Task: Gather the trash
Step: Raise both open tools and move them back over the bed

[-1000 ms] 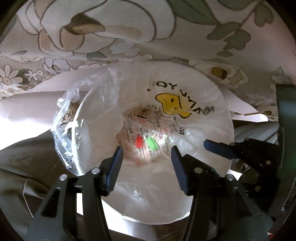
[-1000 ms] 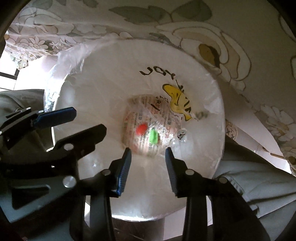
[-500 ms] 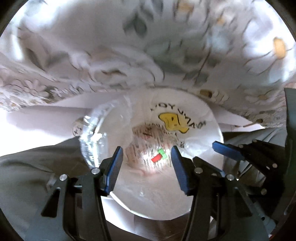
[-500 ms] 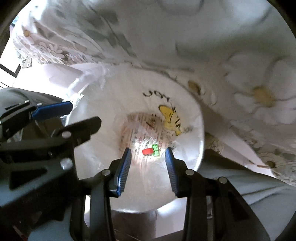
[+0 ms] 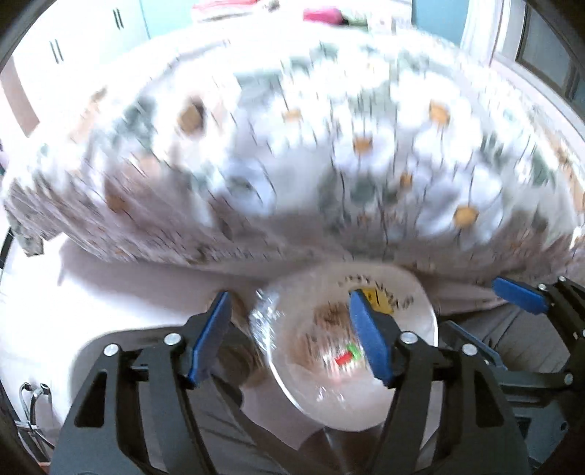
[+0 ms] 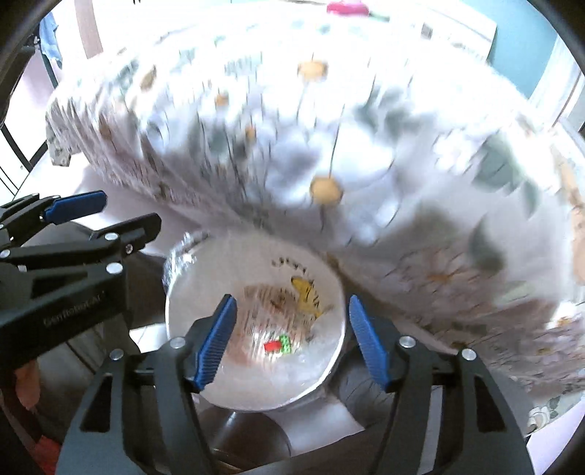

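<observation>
A round bin lined with a white plastic bag [image 5: 413, 310] [image 6: 204, 292] stands below the table edge. At its bottom lie a printed wrapper, a red piece [image 5: 342, 360] [image 6: 271, 345] and a green piece [image 6: 285, 343]. My left gripper [image 5: 292, 338] is open and empty above the bin's left rim. My right gripper [image 6: 290, 339] is open and empty above the bin's mouth. Each gripper shows at the side of the other's view: the right one [image 5: 519, 296] and the left one [image 6: 84, 219].
A table with a flowered cloth [image 5: 329, 164] [image 6: 329, 146] fills the upper half of both views, blurred by motion. A pink object [image 5: 321, 15] [image 6: 345, 6] lies at its far edge. Pale floor [image 5: 73, 292] lies left of the bin.
Both grippers have risen and pulled back from the bin, which now looks smaller and lower. The whole tabletop has come into view. Both grippers stay open.
</observation>
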Available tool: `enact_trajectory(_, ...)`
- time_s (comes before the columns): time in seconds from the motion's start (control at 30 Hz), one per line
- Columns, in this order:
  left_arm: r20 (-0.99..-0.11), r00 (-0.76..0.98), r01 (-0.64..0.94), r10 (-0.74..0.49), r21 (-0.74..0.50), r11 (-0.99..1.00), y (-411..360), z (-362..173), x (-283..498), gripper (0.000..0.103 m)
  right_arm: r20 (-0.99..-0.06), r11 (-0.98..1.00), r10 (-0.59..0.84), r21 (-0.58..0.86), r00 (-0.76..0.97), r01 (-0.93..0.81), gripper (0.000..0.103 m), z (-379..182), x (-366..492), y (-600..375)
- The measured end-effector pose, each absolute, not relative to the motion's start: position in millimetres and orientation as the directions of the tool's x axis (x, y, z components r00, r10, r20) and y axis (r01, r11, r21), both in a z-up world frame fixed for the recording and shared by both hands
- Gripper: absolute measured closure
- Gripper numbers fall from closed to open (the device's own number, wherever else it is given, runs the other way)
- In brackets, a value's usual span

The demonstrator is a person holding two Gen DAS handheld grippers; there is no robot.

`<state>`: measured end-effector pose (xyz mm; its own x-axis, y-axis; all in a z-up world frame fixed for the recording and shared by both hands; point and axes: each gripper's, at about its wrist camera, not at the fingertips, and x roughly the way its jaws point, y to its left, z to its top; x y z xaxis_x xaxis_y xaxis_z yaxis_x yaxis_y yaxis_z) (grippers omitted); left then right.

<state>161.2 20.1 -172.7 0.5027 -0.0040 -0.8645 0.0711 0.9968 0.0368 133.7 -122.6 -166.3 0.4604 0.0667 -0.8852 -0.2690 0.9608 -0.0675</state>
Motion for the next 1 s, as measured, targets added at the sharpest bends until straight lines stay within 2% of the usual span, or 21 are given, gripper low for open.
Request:
enact_trajectory(0.1, -0.837, 0.546, 0.055, 0.011, 0.049, 0.997, 21.7, -146.6, 157.5, 0.024, -0.861, 0.963, 0.068, -0.076, 0.504, -0.259, 0.033, -141.5, 131.0, -124.7)
enact_trajectory(0.37, -0.773, 0.633, 0.02, 0.028, 0.053, 0.998, 22.0, -91.6, 150.3, 0.024, -0.777, 0.97, 0.046, -0.114, 0.628, -0.213, 0.022, -83.4, 128.1, -126.7)
enact_trajectory(0.67, -0.687, 0.726, 0.012, 0.023, 0.046, 0.999, 19.8, -30.0, 147.7, 0.024, -0.687, 0.972, 0.048, -0.134, 0.725, -0.191, 0.018, -26.3, 122.4, -126.4)
enact_trajectory(1.0, -0.638, 0.77, 0.007, 0.016, 0.033, 0.999, 15.4, 14.5, 165.1, 0.024, -0.633, 0.974, 0.058, -0.133, 0.772, -0.182, 0.017, 20.7, 138.9, -132.4)
